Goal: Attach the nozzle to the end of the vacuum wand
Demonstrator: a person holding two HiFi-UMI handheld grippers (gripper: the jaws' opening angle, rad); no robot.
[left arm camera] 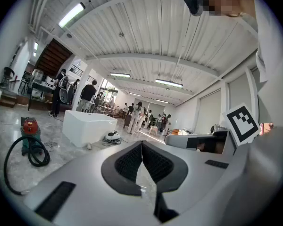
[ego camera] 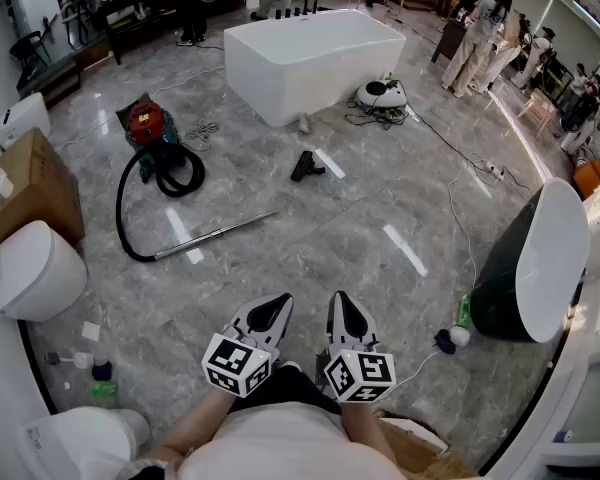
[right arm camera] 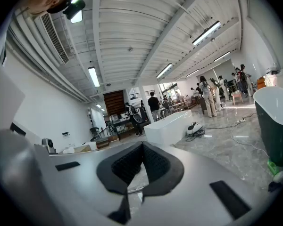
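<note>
A red and teal vacuum (ego camera: pixel 148 131) stands on the grey marble floor at the left, and its black hose (ego camera: pixel 130 223) loops down to a metal wand (ego camera: pixel 220 232) lying flat on the floor. The black nozzle (ego camera: pixel 306 165) lies apart from the wand, further off near the white bathtub (ego camera: pixel 310 58). My left gripper (ego camera: pixel 280 301) and right gripper (ego camera: pixel 337 298) hang side by side low in the head view, well short of the wand, both shut and holding nothing. The left gripper view shows the vacuum (left arm camera: pixel 29 128) far left beyond the shut left gripper (left arm camera: pixel 141 145). The right gripper (right arm camera: pixel 142 146) faces the bathtub (right arm camera: pixel 170 126).
A white toilet (ego camera: pixel 30 268) and a cardboard box (ego camera: pixel 20 183) stand at the left. A dark oval tub (ego camera: pixel 540 268) stands at the right, with a cable (ego camera: pixel 465 238) running across the floor beside it. Several people stand at the far right.
</note>
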